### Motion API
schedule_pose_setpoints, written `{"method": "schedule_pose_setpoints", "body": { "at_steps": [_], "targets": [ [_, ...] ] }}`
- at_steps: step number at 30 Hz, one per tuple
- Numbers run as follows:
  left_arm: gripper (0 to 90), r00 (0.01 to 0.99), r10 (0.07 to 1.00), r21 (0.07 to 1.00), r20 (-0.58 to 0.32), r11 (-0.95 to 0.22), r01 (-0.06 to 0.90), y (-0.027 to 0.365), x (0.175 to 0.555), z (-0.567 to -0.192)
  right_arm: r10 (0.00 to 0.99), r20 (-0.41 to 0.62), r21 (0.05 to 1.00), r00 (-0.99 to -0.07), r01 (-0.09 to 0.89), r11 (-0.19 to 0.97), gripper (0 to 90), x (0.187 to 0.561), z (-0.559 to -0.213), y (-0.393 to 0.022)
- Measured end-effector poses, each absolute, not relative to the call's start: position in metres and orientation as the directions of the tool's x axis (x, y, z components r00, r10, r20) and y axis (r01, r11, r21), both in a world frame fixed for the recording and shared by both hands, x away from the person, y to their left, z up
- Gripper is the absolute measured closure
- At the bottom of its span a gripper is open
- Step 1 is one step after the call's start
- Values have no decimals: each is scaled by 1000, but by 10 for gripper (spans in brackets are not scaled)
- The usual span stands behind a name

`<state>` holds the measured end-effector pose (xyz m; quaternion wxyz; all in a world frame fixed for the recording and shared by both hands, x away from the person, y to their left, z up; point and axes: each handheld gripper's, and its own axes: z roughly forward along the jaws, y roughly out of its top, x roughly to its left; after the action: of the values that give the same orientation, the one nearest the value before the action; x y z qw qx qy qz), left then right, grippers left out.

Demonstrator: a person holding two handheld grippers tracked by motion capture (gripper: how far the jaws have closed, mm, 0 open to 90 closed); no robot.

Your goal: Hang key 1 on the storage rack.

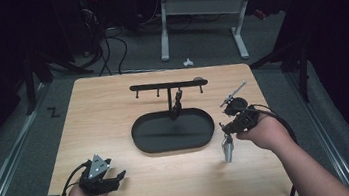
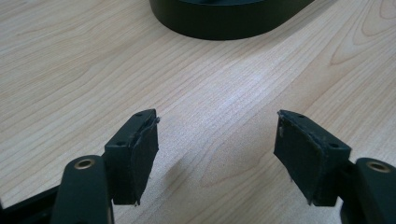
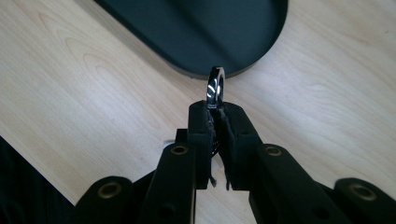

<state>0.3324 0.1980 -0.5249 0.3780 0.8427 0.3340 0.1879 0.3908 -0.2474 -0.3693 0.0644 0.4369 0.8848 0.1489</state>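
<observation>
My right gripper (image 1: 224,128) (image 3: 215,111) hovers above the table, right of the black oval tray (image 1: 139,135) (image 3: 187,32). Its jaws are shut on a shiny metal ring (image 3: 215,87), which sticks out past the tips. In the high view a grey-silver pendant (image 1: 228,151) hangs below this gripper, clear of the wood. Above the tray rises a black T-shaped hanger stand (image 1: 168,85) with small hooks, and a dark item (image 1: 177,102) hangs from one of them. My left gripper (image 1: 118,177) (image 2: 217,140) rests open near the front left of the table with bare wood between its pads.
The light wooden table (image 1: 103,111) has floor on all sides, with dark cables and a white desk frame (image 1: 197,9) behind it. The tray's near rim (image 2: 224,25) lies ahead of the left gripper. A thin rod on the right gripper (image 1: 234,93) points up and away.
</observation>
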Motion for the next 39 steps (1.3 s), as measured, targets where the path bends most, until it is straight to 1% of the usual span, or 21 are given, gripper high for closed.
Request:
{"method": "schedule_pose_setpoints", "body": {
  "at_steps": [4,15,24,28,32,39],
  "targets": [
    [308,705,706,765,64,-489,420,198,333,-525,790,-1,317,-613,749,582,839,397,-359,-244],
    [308,707,704,763,64,-491,420,199,333,-524,797,-6,309,-604,757,576,839,413,-342,-237],
    [308,708,704,762,64,-492,421,199,333,-524,807,-25,332,-590,757,564,840,435,-320,-232],
    [308,708,704,761,62,-492,423,200,333,-524,816,-20,339,-578,764,549,840,441,-316,-229],
    [308,706,705,763,62,-489,422,201,333,-524,813,-25,334,-582,761,556,840,451,-316,-224],
    [308,707,705,763,61,-489,422,201,333,-524,807,-20,332,-590,758,562,840,457,-319,-217]
  ]
}}
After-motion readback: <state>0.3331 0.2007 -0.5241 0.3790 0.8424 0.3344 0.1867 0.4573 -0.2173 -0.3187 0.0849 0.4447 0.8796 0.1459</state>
